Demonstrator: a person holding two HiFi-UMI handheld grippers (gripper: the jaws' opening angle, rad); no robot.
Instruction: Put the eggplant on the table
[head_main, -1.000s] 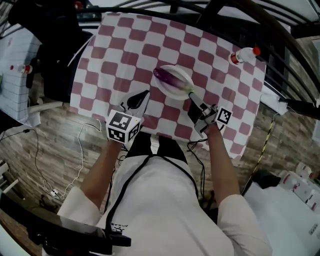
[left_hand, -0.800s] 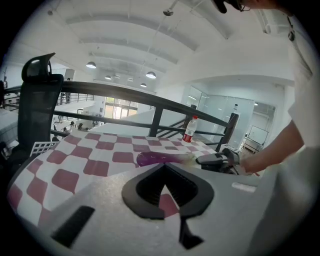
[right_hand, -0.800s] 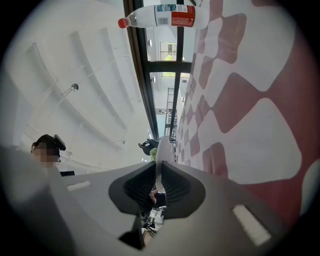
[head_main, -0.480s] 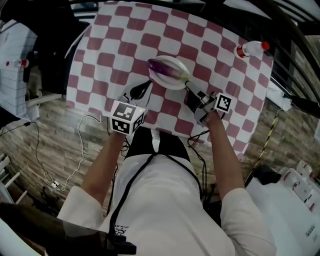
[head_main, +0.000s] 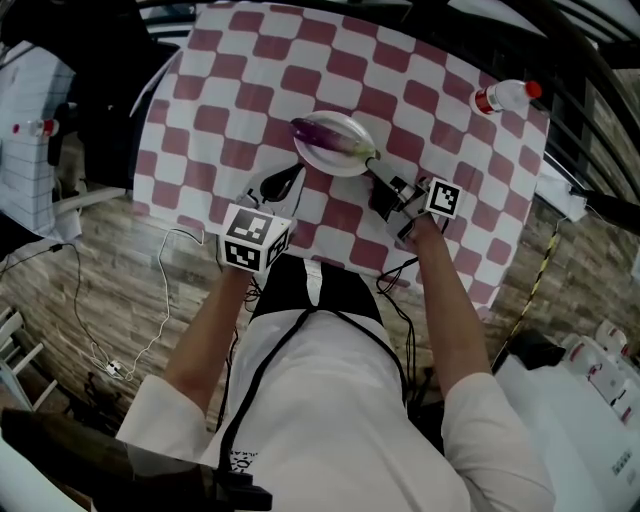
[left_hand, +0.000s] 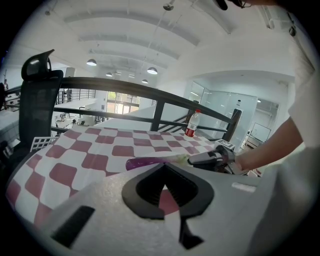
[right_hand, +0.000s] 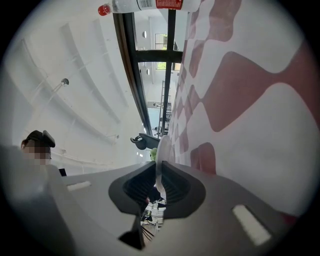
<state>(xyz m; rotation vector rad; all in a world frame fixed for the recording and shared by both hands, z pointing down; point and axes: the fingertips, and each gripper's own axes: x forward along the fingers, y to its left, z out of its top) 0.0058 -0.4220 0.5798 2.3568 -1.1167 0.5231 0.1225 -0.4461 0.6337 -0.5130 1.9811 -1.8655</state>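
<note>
A purple eggplant (head_main: 325, 133) with a green stem lies on a white plate (head_main: 318, 158) over the red-and-white checked tablecloth (head_main: 250, 70). My right gripper (head_main: 375, 180) is shut on the plate's near right rim; in the right gripper view the thin white plate rim (right_hand: 159, 165) stands between the jaws, with the eggplant's green stem (right_hand: 153, 154) just beyond. My left gripper (head_main: 291, 172) is shut on nothing, just left of the plate. The left gripper view shows the eggplant (left_hand: 150, 162) ahead of the left gripper (left_hand: 162, 186), with the right gripper (left_hand: 212, 159) to its right.
A clear bottle with a red cap (head_main: 500, 97) lies at the table's far right; in the left gripper view the bottle (left_hand: 191, 125) shows near a dark railing (left_hand: 150, 95). A black chair (head_main: 100, 90) stands left of the table. Cables (head_main: 150, 300) trail over the wooden floor.
Both grippers have sunk a little toward the cloth. The right one still grips the plate with the eggplant, and the left stays shut beside it.
</note>
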